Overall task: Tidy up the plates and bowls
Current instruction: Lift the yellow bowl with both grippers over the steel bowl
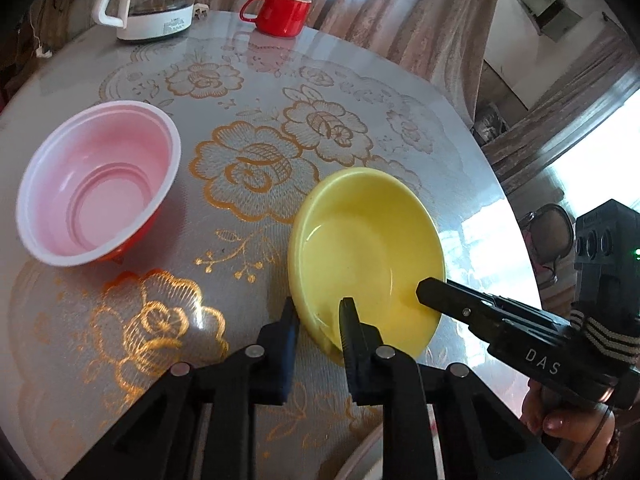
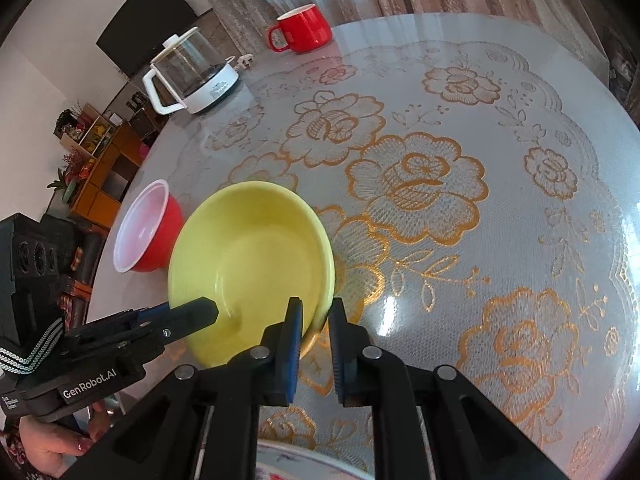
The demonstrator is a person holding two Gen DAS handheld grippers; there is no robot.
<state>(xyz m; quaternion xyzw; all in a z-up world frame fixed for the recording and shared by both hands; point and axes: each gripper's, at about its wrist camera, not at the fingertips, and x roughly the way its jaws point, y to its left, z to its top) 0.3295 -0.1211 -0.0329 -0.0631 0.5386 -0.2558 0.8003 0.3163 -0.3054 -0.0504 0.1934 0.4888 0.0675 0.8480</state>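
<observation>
The yellow bowl [image 1: 366, 256] sits on the surface [image 1: 256, 92], right of the pink-lined red bowl [image 1: 98, 180] and near the front edge. The left gripper [image 1: 318, 314] has its jaws clamped on the bowl's near rim, one finger inside, one outside. The right gripper [image 2: 316, 314] grips the rim likewise, jaws nearly closed. The bowl looks rigid, glazed and slippery, probably breakable; hold it only at the rim and keep it level.

Yellow bowl [image 1: 366, 256]: glossy glazed ceramic. Pink-lined bowl [image 1: 98, 180]: thin smooth plastic. Table [image 2: 520, 200]: shiny, lace-patterned cover. Red mug [image 1: 282, 12]: glossy.
</observation>
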